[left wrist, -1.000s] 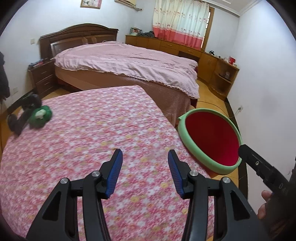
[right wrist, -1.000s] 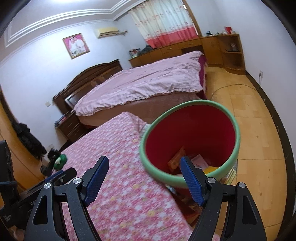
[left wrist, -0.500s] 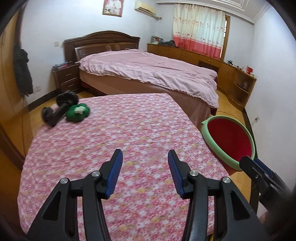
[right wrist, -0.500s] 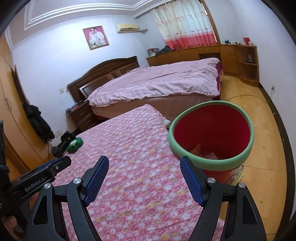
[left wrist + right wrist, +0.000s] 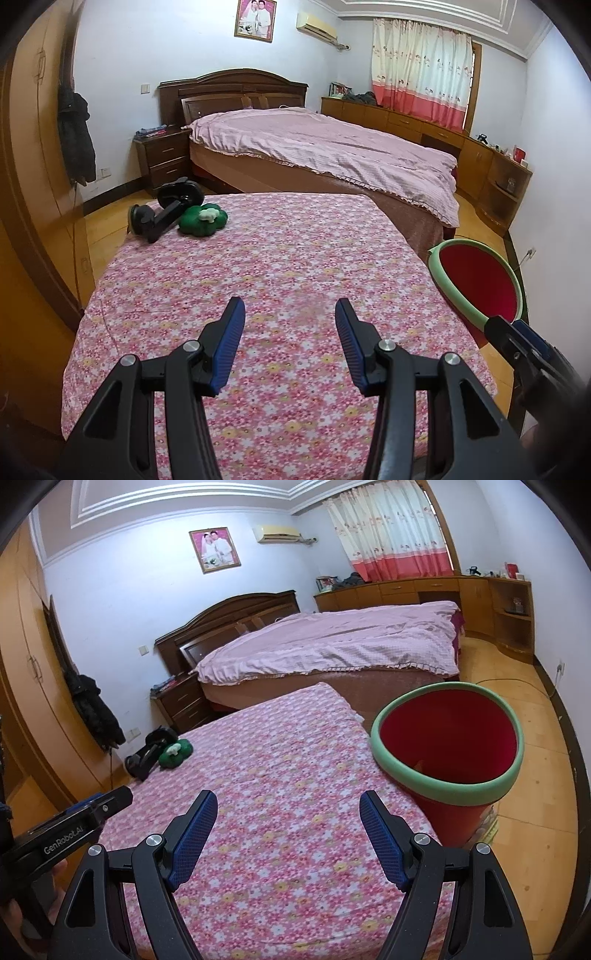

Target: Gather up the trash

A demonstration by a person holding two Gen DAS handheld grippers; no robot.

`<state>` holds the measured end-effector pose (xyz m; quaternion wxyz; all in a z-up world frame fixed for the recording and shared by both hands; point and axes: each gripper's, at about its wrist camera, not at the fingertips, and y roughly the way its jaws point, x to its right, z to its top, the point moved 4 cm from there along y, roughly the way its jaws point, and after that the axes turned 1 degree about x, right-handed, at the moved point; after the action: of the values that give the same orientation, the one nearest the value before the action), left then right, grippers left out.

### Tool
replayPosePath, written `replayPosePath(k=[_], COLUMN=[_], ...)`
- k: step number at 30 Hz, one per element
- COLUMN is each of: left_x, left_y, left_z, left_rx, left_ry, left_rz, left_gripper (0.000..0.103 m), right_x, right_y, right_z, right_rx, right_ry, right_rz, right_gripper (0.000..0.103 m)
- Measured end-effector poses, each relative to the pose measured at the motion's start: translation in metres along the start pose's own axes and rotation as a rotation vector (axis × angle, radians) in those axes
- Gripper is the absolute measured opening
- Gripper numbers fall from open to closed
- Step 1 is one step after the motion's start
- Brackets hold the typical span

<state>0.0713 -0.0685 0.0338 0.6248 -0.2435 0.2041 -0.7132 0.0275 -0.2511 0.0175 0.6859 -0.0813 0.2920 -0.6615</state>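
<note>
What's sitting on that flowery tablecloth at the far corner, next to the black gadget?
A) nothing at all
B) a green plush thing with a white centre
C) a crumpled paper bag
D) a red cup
B: a green plush with a white centre lies on the far corner of the table, touching the black gadget; the right wrist view shows the same pair.

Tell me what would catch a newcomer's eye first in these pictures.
The pink flowered tablecloth fills the foreground under both open, empty grippers. A red bin with a green rim stands at the table's right edge, and a green plush toy lies beside a black gadget at the far left corner.
</note>
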Motion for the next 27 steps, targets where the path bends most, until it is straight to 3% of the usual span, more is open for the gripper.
replayPosePath(k=[27], left_x=[-0.012], left_y=[-0.002], left_z=[0.000], left_rx=[0.019], left_ry=[-0.027], left_rz=[0.011], left_gripper=[0.051], right_x=[-0.008], right_y=[0.002], right_z=[-0.005], right_rx=[-0.021], right_ry=[-0.014], right_rz=[0.003], right_gripper=[0.080])
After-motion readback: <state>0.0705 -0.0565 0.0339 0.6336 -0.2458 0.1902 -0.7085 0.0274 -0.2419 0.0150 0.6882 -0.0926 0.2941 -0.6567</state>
